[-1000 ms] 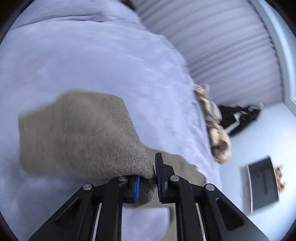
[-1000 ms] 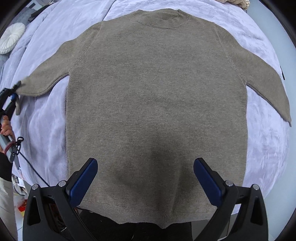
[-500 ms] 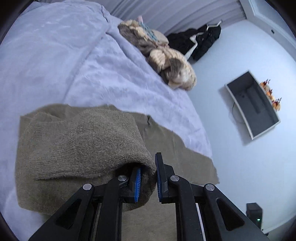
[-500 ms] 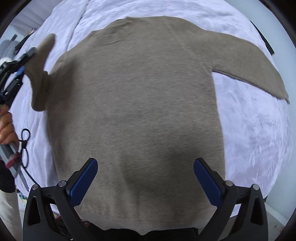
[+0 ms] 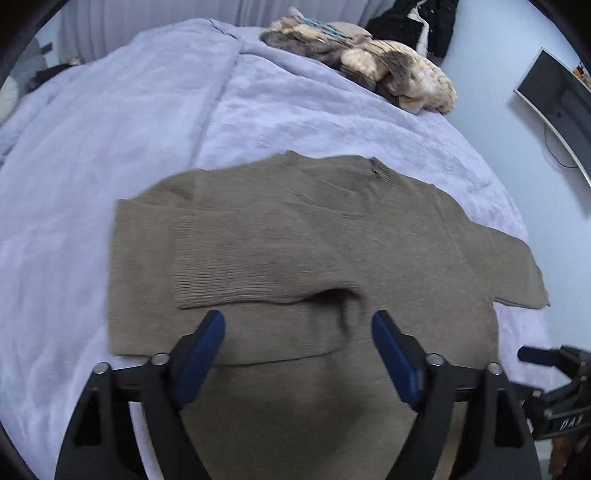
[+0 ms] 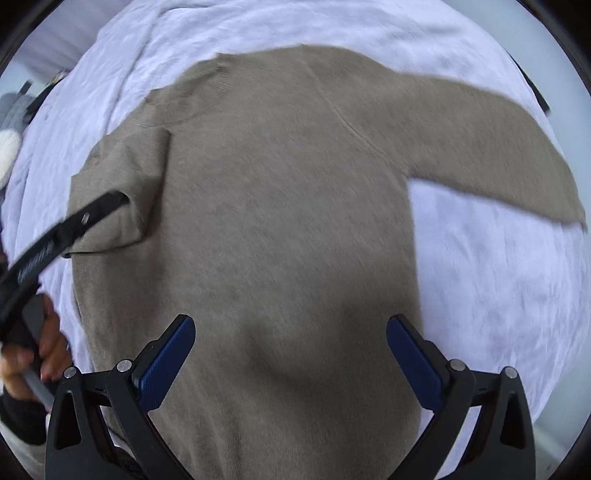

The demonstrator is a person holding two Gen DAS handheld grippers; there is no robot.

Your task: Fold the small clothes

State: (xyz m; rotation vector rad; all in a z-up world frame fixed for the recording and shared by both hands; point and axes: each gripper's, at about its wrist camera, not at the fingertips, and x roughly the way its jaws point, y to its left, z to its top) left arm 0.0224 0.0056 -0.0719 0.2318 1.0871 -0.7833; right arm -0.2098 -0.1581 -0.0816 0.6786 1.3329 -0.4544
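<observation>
A taupe knit sweater [image 5: 332, 240] lies flat on a lavender bedspread [image 5: 110, 129]; it also shows in the right wrist view [image 6: 277, 221]. Its left sleeve [image 5: 236, 266] is folded across the body, cuff lying loose; the same sleeve shows in the right wrist view [image 6: 122, 192]. The other sleeve [image 6: 498, 147] stretches out to the right. My left gripper [image 5: 297, 354] is open and empty just above the folded cuff. My right gripper [image 6: 291, 354] is open and empty over the sweater's lower body.
A pile of furry and knit clothes [image 5: 373, 66] lies at the bed's far edge. Dark clothes [image 5: 424, 22] lie beyond it. A dark tray [image 5: 557, 107] sits on the floor to the right. The bed's right edge [image 6: 554, 295] drops off beside the sweater.
My left gripper carried the sleeve cuff across onto the sweater's body, then opened and let it go. My right gripper stayed open and shifted slightly over the hem.
</observation>
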